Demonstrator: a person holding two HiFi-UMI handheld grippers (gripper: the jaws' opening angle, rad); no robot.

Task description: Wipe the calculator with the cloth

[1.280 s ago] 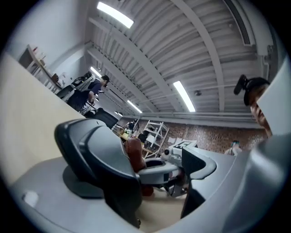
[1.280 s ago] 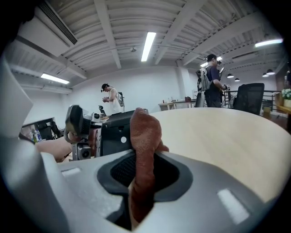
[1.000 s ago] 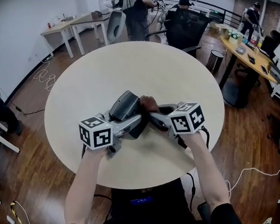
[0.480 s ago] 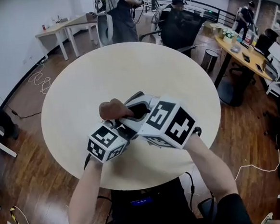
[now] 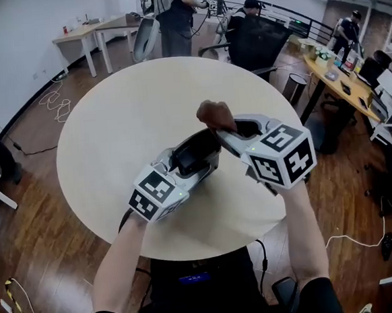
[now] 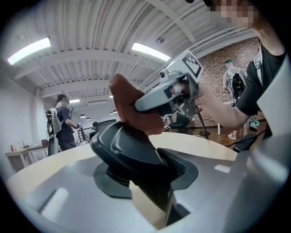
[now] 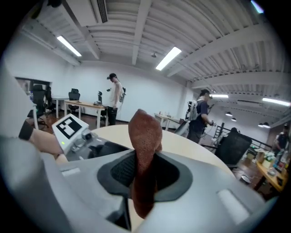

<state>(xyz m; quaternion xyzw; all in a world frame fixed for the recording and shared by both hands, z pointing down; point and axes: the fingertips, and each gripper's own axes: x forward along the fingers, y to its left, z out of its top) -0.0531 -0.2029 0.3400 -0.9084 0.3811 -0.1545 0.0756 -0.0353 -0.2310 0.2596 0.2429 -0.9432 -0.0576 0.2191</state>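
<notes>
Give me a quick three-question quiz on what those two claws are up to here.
1. True or false: the right claw grips the cloth.
2. What holds the calculator? A. left claw B. right claw C. nothing, it lies flat
3. Fill in: the table is ____ in shape.
Key: 1 true. 2 A; its jaws have just been closing, with the calculator between them. 3 round.

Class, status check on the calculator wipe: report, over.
Left gripper jaws just closing, on calculator. Right gripper shut on cloth, at calculator's far end. Nothing in the way.
</notes>
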